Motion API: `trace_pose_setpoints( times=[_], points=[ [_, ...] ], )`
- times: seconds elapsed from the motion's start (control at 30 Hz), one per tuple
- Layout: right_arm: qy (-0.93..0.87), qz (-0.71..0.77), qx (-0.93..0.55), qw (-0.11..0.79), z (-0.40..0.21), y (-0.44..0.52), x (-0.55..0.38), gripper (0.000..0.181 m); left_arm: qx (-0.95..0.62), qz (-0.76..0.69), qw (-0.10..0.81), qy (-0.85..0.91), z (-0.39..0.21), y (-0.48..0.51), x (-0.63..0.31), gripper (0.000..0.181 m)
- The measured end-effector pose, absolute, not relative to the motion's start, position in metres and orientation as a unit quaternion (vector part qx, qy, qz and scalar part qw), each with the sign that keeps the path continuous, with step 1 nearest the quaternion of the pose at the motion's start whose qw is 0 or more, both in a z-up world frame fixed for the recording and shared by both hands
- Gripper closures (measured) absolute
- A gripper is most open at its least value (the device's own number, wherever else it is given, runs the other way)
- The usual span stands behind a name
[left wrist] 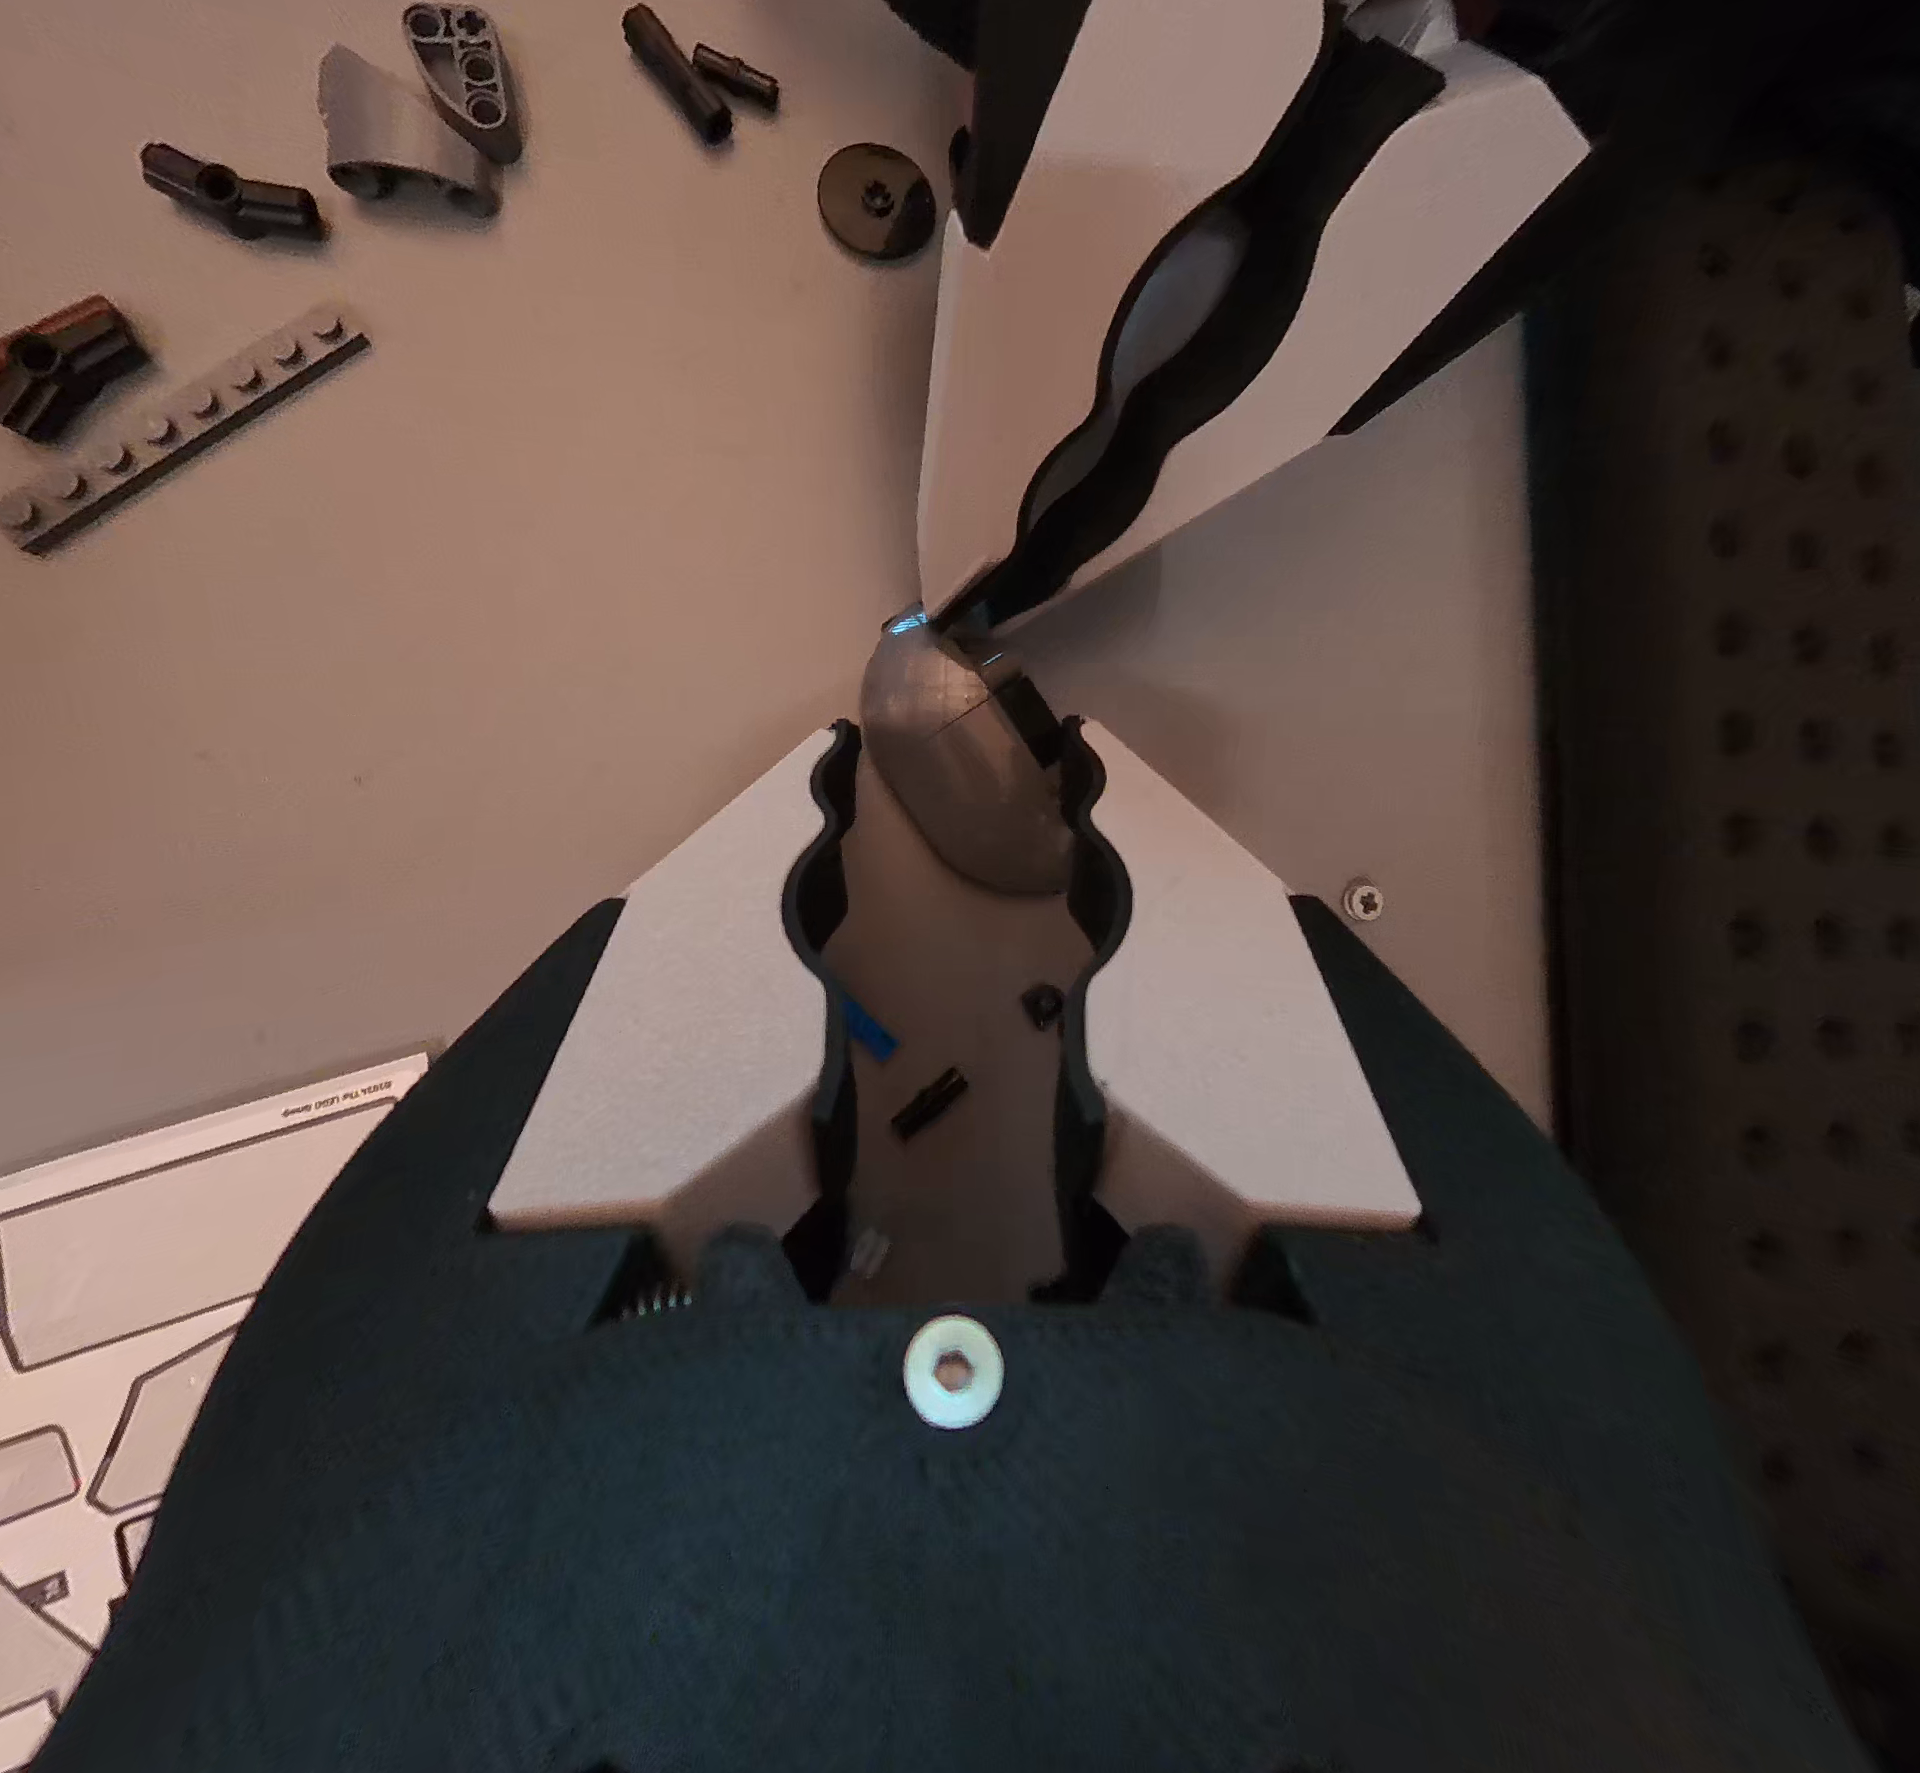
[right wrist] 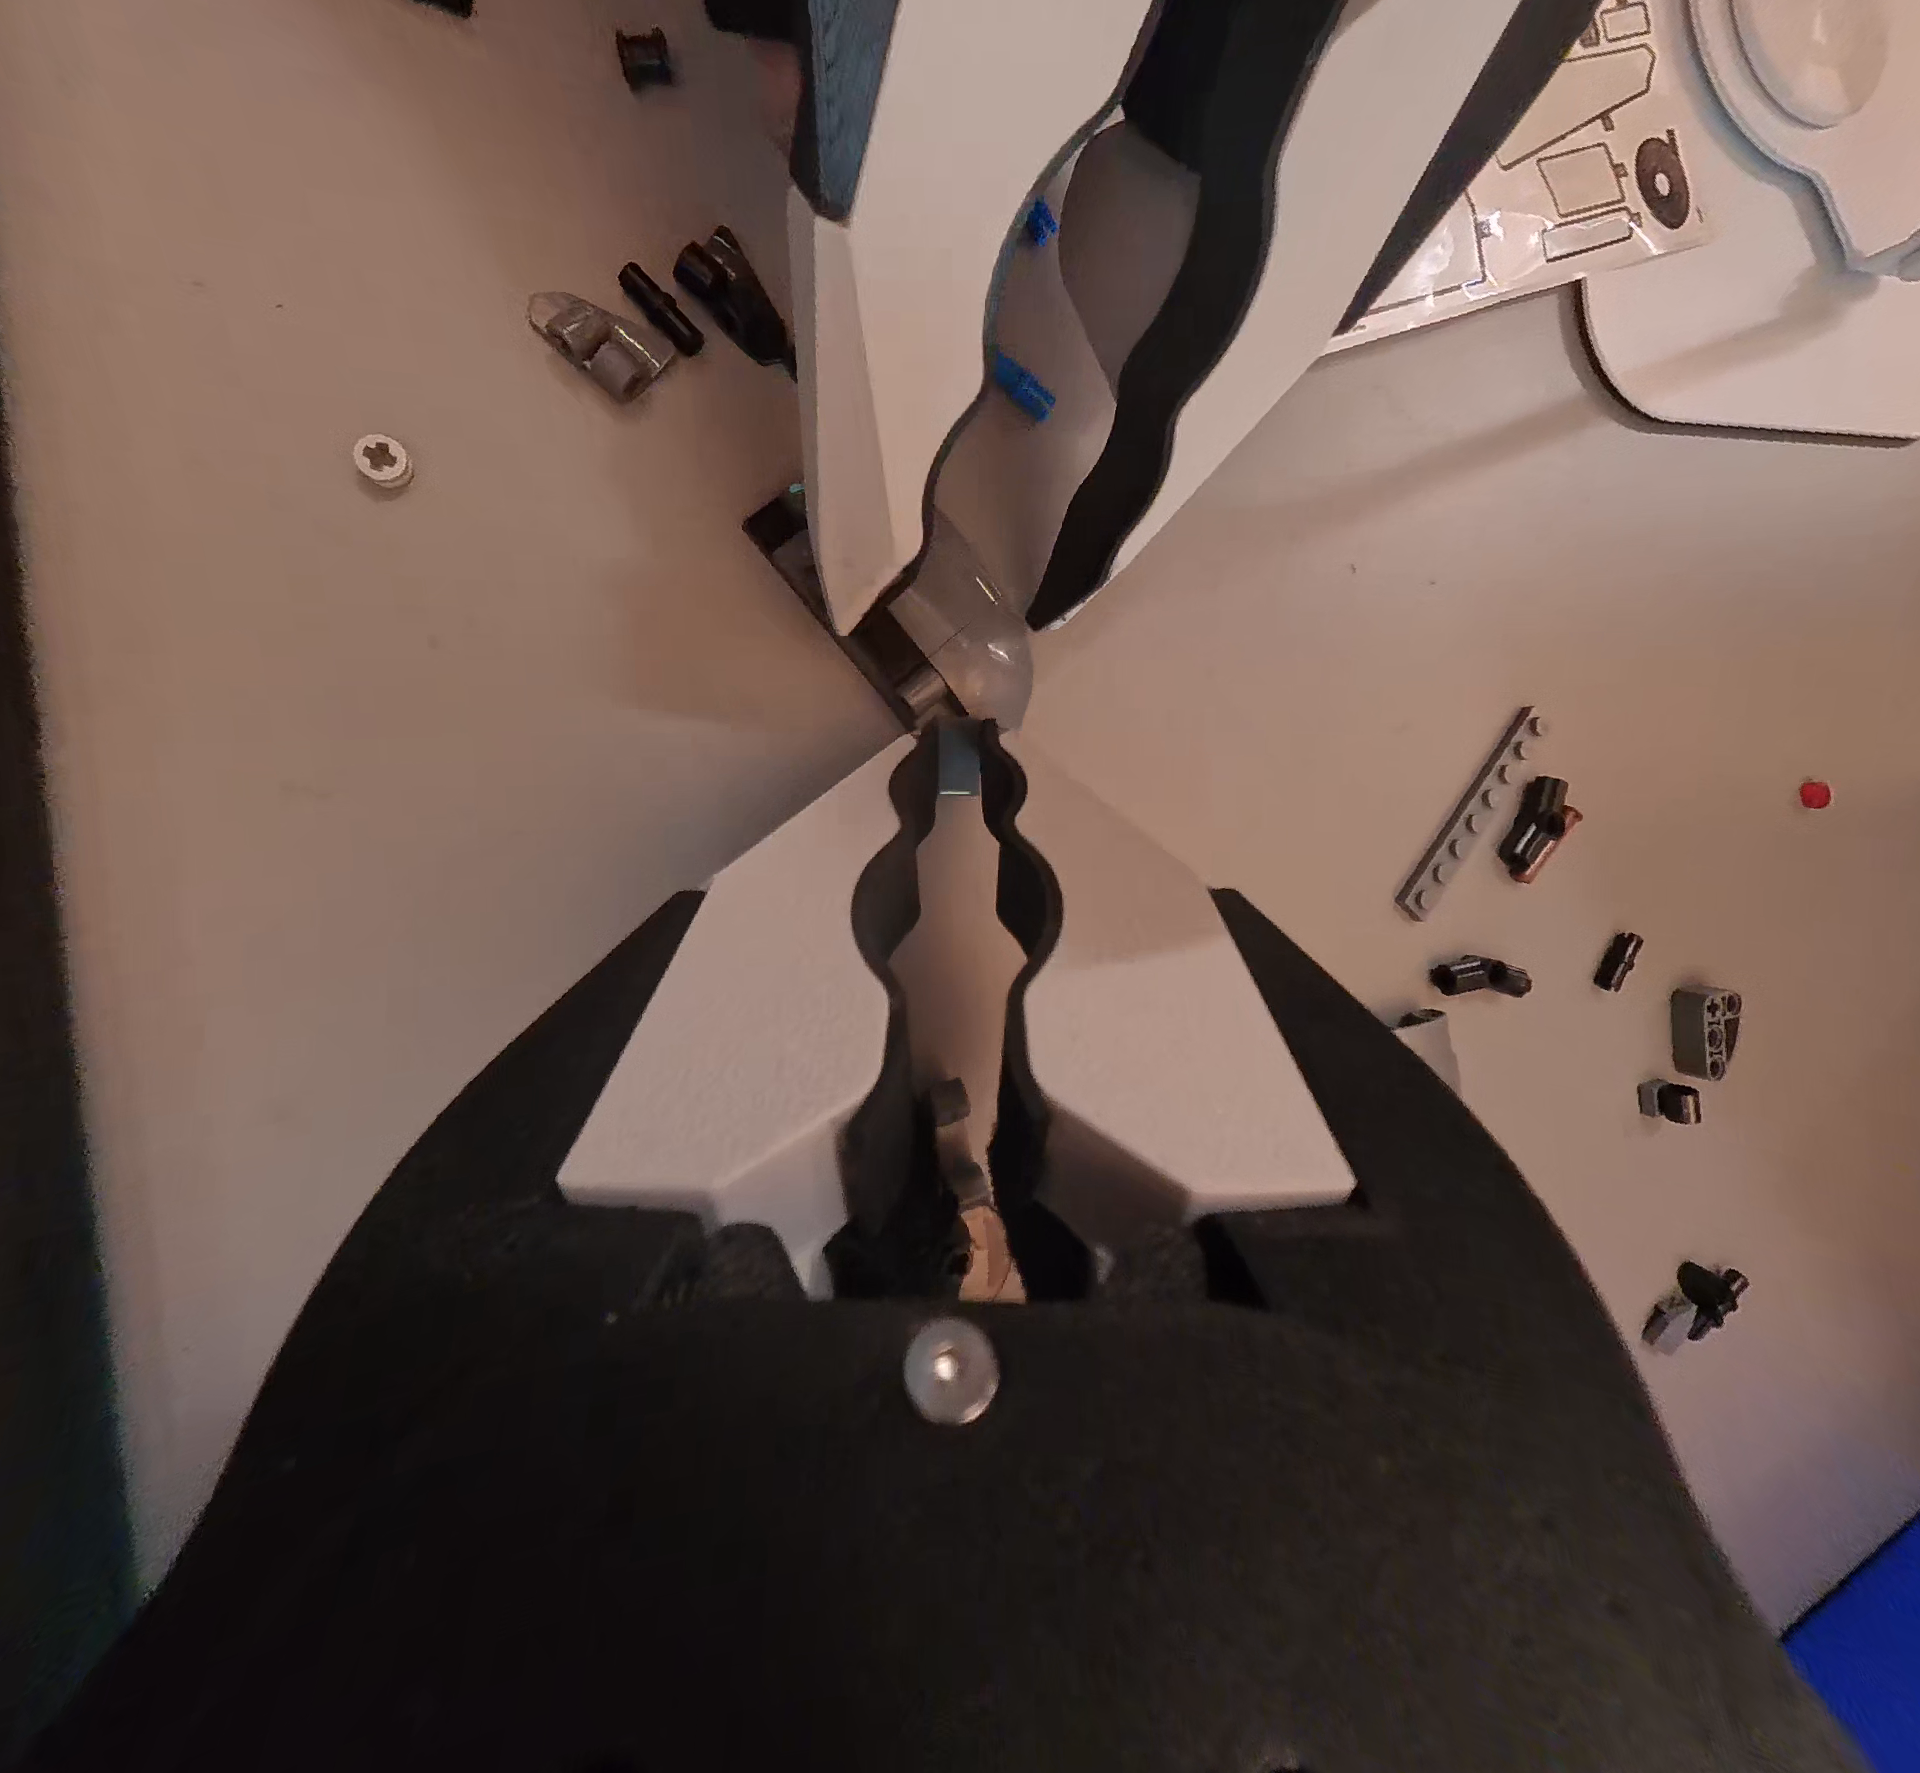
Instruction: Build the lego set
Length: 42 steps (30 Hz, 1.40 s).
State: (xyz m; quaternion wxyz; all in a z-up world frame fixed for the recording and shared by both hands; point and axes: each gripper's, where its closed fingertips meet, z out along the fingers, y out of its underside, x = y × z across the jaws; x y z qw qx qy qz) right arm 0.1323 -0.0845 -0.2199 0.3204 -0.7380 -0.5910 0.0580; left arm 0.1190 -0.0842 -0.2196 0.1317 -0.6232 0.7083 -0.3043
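My left gripper (left wrist: 961,736) is shut on a rounded grey lego assembly (left wrist: 961,778) with black parts on its right side, and holds it above the table. In the right wrist view the left gripper (right wrist: 956,617) comes in from the top with the assembly (right wrist: 977,653). My right gripper (right wrist: 956,744) is shut on a small grey piece (right wrist: 956,776), held tip to tip against the assembly's end. In the left wrist view the right gripper (left wrist: 951,622) comes in from the upper right and meets the assembly's top.
Loose parts lie on the light table: a long grey plate (left wrist: 177,435) (right wrist: 1470,814), a black round dish (left wrist: 878,196), a grey curved panel (left wrist: 400,134), black pins (left wrist: 675,71) and a sticker sheet (left wrist: 156,1308) (right wrist: 1558,196). The table edge (left wrist: 1527,684) runs along the right. My left and right fingertips are right by each other. Between my right fingertips and the black round dish (left wrist: 878,196) there is roughly 9 cm.
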Motion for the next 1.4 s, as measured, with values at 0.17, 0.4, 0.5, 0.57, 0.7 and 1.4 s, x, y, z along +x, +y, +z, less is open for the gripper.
trace_pose_setpoints(
  times=[0.17,0.4,0.5,0.57,0.7,1.4],
  points=[
    [-0.594,0.057,-0.735,0.321,-0.22,-0.085,0.132,0.175,-0.62,-0.302,0.134,0.711,-0.219,-0.084,0.118,0.145],
    [-0.594,0.058,-0.734,0.323,-0.22,-0.085,0.132,0.175,-0.611,-0.291,0.144,0.722,-0.218,-0.087,0.119,0.139],
    [-0.594,0.059,-0.735,0.323,-0.221,-0.085,0.132,0.175,-0.608,-0.283,0.144,0.728,-0.218,-0.09,0.12,0.135],
    [-0.593,0.06,-0.735,0.323,-0.221,-0.085,0.132,0.175,-0.607,-0.273,0.147,0.731,-0.219,-0.09,0.12,0.135],
    [-0.593,0.06,-0.735,0.323,-0.221,-0.085,0.132,0.175,-0.611,-0.257,0.147,0.734,-0.223,-0.087,0.117,0.136],
    [-0.594,0.059,-0.736,0.319,-0.22,-0.086,0.132,0.175,-0.608,-0.238,0.157,0.741,-0.226,-0.077,0.112,0.148]
  ],
)
